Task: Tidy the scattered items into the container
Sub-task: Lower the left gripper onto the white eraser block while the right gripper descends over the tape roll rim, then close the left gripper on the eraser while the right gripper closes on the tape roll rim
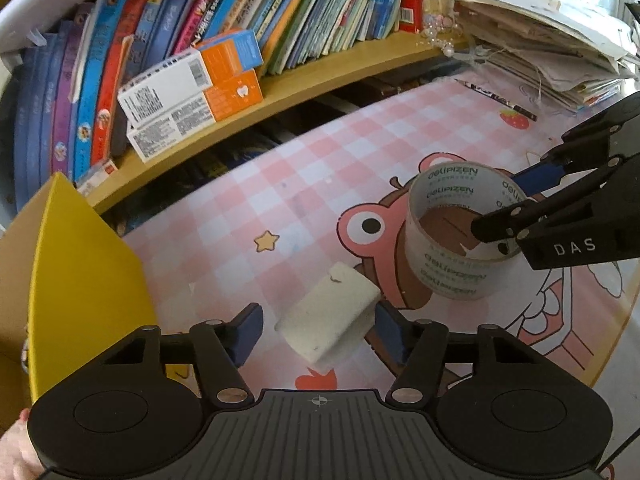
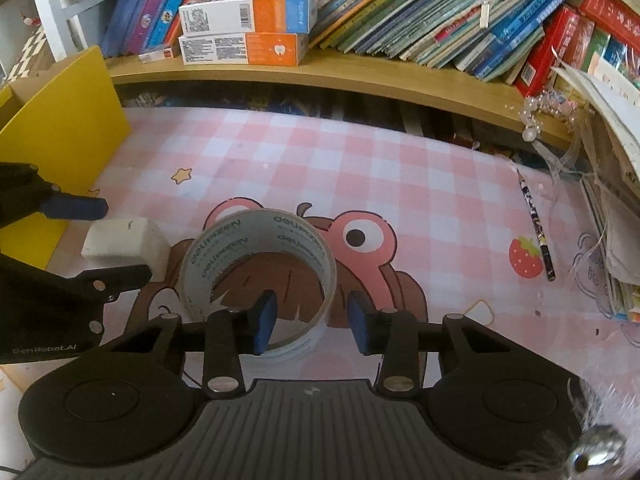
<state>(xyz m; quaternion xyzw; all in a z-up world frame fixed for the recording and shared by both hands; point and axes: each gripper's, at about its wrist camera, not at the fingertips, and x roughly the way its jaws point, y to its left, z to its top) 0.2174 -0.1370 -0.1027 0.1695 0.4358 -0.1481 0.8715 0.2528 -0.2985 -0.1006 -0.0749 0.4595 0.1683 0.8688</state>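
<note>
A white eraser [image 1: 328, 316] lies on the pink checked mat between the jaws of my left gripper [image 1: 319, 330]; the jaws are open around it, the right pad close to it. It also shows in the right wrist view [image 2: 126, 242]. A roll of clear tape [image 2: 260, 264] stands on the mat; it also shows in the left wrist view [image 1: 460, 236]. My right gripper [image 2: 312, 322] is open, one finger inside the roll's ring and one outside its wall. The yellow container [image 1: 84, 280] stands at the left; it also shows in the right wrist view [image 2: 64, 120].
A pencil [image 2: 536, 224] lies on the mat at the right. A wooden shelf [image 2: 320, 68] with books and orange-white boxes [image 2: 244, 28] runs along the back. A stack of papers [image 1: 552, 48] sits at the far right.
</note>
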